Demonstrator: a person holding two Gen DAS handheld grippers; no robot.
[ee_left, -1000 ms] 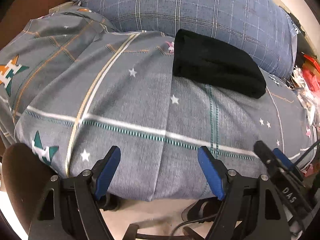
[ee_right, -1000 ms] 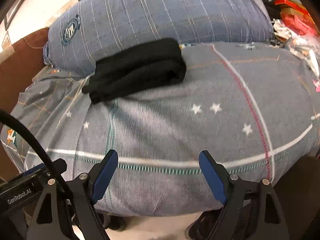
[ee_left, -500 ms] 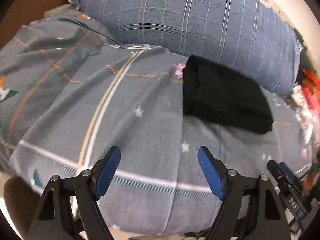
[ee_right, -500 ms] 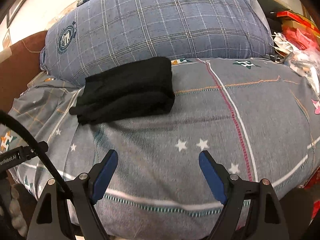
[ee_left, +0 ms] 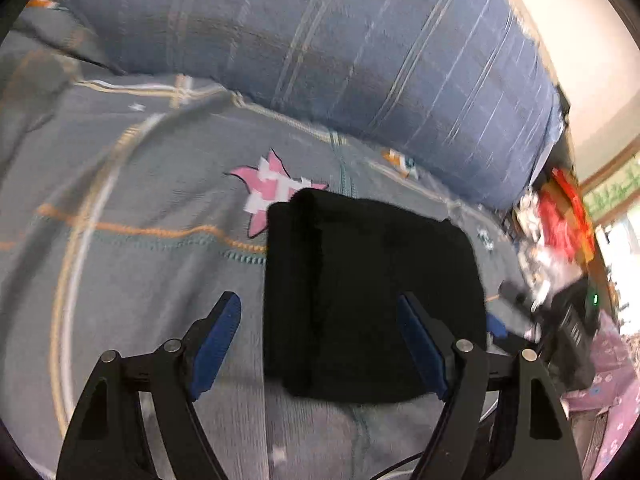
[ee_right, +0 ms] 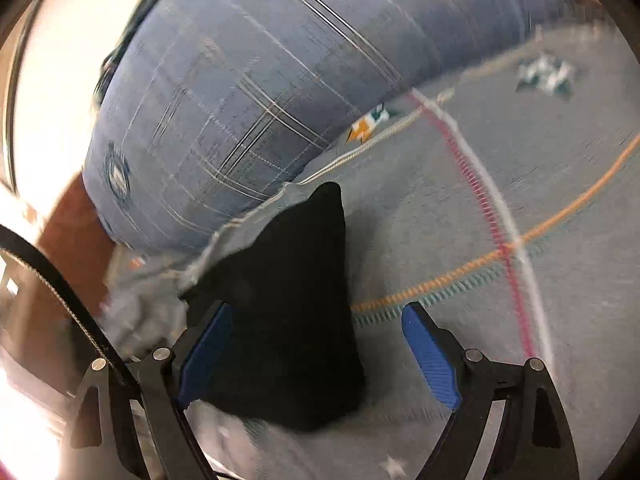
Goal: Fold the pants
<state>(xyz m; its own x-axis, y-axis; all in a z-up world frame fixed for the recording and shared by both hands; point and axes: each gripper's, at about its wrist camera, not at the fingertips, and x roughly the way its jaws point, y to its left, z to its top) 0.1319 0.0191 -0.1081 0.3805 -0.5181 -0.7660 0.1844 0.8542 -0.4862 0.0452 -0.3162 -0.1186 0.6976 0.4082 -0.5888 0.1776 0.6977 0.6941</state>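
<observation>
Two grippers close on one bundle. Largest in view is the bed (ee_left: 132,264), its grey patterned sheet filling both pictures, with the blue pillow (ee_left: 340,52) across the top. The pants (ee_left: 372,296), black and already folded into a compact block, lie on the sheet just below the pillow, at the centre of the left view and at about 7 o'clock in the right view (ee_right: 288,312).

The left gripper (ee_left: 320,344) has its jaws wide apart, holding nothing, with the bundle between the blue pads. The right gripper (ee_right: 320,354) is likewise spread and empty; its left pad overlaps the bundle's edge, though contact cannot be judged.

To do this step well, I judge each claw should take a full stack of layers at an edge, not just the top one, and both should move together so the fold does not slip open.

Against the earlier frames, the pants were far off toward 1 o'clock and small; now they sit between the pads, and both views are motion-blurred.
</observation>
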